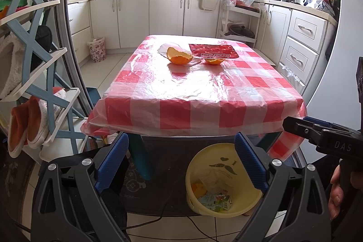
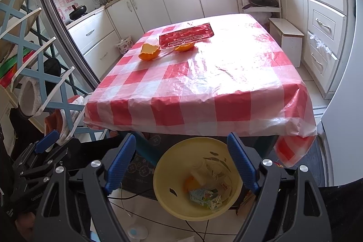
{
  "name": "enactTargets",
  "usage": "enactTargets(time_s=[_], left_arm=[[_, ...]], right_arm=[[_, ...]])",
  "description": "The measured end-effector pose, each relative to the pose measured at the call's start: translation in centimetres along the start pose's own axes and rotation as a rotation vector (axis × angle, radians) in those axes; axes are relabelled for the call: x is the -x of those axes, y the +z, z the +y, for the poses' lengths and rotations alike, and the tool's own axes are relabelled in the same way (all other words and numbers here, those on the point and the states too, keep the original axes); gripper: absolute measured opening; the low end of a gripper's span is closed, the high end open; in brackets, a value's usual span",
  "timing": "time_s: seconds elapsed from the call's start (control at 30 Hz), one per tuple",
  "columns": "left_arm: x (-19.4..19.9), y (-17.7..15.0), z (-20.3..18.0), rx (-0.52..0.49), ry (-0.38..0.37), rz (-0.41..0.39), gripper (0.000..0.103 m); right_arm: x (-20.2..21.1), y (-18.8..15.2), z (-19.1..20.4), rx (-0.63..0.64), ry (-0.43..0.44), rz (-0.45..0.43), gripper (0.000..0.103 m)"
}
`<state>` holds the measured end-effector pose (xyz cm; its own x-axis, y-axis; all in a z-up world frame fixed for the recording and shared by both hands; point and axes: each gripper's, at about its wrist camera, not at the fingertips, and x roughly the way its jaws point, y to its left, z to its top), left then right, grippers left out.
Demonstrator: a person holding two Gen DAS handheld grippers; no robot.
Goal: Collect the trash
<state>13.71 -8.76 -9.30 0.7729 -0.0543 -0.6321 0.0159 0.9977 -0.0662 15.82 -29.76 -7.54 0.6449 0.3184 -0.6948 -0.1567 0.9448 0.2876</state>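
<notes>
Both hand-held grippers, the left gripper (image 1: 181,162) and the right gripper (image 2: 182,163), were spread wide and empty, poised above the round yellow plastic waste bin (image 2: 168,194) standing on the floor at the near edge of the table, presumably so collected scraps could be dropped straight in. On the red-and-white checked plastic tablecloth (image 2: 204,83), toward the far end, lay the remaining trash: two cupped orange peel pieces (image 1: 179,56) and a flat dark red rectangular wrapper (image 1: 213,51). The wrapper's long axis ran across the table's width, one peel piece touching its near edge.
</notes>
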Motion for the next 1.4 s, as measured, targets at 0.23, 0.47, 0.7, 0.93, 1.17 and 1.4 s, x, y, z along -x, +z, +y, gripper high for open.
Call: enactTargets(time_s=[0.23,0.47,0.7,0.93,1.17,1.4], left_arm=[[0.0,-0.02,-0.03,0.0,0.001,0.0,0.091],[-0.01,0.02,0.18,0.0,0.002,0.002,0.091],[0.1,0.09,0.55,0.0,0.004,0.002,0.091],[0.1,0.09,0.72,-0.001,0.005,0.0,0.091],[0.09,0.07,0.54,-0.002,0.005,0.001,0.092],[0.07,-0.02,0.64,-0.004,0.006,0.004,0.092]], right_arm=[[-0.17,-0.02,0.17,0.005,0.002,0.006,0.08],[-0.36,-0.11,0.34,0.012,0.006,0.01,0.08],[-0.2,-0.12,0.34,0.012,0.009,0.003,0.08],[-0.17,-0.16,0.33,0.012,0.011,0.002,0.08],[-0.26,-0.11,0.48,0.02,0.015,0.006,0.08],[-0.3,-0.1,0.6,0.02,0.016,0.004,0.08]])
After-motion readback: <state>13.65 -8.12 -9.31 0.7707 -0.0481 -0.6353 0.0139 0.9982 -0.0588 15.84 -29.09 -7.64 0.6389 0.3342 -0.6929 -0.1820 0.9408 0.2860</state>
